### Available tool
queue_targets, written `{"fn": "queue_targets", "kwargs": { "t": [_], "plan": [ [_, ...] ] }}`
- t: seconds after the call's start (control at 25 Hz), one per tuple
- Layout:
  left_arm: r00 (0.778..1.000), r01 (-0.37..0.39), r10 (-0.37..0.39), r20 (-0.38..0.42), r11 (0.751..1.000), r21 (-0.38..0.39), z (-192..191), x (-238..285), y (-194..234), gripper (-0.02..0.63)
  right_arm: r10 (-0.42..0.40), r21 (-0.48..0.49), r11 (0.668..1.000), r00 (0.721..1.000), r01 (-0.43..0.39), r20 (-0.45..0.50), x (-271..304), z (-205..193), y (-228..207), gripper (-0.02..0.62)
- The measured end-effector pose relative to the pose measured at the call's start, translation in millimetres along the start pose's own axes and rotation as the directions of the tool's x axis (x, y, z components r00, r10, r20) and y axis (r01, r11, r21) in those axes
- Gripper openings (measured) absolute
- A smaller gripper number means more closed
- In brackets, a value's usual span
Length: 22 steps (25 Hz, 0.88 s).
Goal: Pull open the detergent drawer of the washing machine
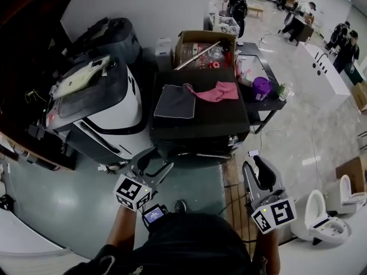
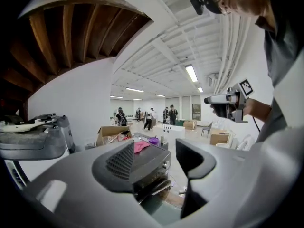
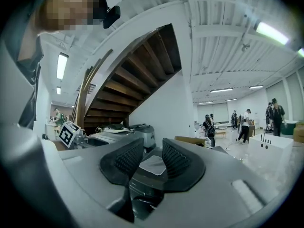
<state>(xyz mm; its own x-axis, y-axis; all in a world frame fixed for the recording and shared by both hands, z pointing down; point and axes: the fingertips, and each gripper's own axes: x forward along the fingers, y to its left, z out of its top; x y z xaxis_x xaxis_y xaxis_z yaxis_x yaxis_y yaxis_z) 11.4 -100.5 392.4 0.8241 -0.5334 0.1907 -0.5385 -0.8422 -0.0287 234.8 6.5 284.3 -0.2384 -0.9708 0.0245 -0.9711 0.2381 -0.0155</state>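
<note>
A: where's the washing machine (image 1: pixel 213 118)?
B: 12 o'clock from the person, front panel toward them. grey cloth (image 1: pixel 175 101) and pink cloth (image 1: pixel 219 90) lie on its top. the drawer is too dark to pick out
A: grippers?
B: left gripper (image 1: pixel 156 161) sits at its 7 o'clock, near the front, not touching, jaws wide, nothing between. right gripper (image 1: pixel 254 166) is at 5 o'clock, clear of it, jaws at a narrow gap, empty. both aim at the front panel
</note>
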Motion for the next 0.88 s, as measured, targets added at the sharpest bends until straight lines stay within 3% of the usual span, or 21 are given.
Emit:
{"fn": "queue_targets", "kwargs": {
  "t": [0.6,0.88],
  "plan": [
    [0.993,0.121,-0.121,0.008,0.991,-0.049,-31,20,57,0.324,-0.162,-0.054,0.985,0.987,0.161,-0.018,23,8,27,0.105],
    [0.991,0.129,-0.132,-0.012,0.984,-0.125,-63,31,75,0.324,-0.162,-0.068,0.985,0.985,0.158,-0.063,39,1,38,0.105]
  ]
}}
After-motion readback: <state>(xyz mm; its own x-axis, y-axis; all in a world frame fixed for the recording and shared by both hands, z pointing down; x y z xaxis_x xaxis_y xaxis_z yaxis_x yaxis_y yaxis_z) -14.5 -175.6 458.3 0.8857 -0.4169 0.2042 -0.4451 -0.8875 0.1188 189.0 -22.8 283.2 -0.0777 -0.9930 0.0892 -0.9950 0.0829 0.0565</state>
